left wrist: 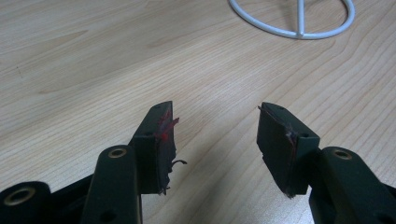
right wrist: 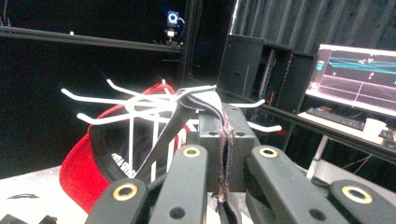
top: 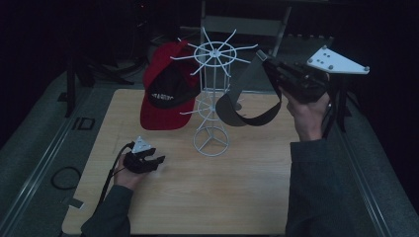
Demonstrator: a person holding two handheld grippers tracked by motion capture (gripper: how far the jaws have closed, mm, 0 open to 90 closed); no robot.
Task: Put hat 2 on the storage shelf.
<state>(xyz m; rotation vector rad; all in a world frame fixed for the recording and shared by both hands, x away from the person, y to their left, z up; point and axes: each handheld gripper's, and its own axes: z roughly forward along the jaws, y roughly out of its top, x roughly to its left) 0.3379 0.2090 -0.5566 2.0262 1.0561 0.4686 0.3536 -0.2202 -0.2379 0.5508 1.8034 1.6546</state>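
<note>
We see the right claw [top: 269,66] clamped on a grey visor [top: 242,101] beside the white rack [top: 212,89], where a red cap [top: 165,94] hangs; the left claw [top: 150,162] rests released on the tabletop [top: 237,187].

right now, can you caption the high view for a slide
Right gripper holds a grey visor up beside a white wire rack with a red cap; left gripper rests open.

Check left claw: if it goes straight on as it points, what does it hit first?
Probably the white ring base of the rack. The open left claw points across bare table toward it, nothing between; depth is unclear, and it may skim the wood first.
</note>
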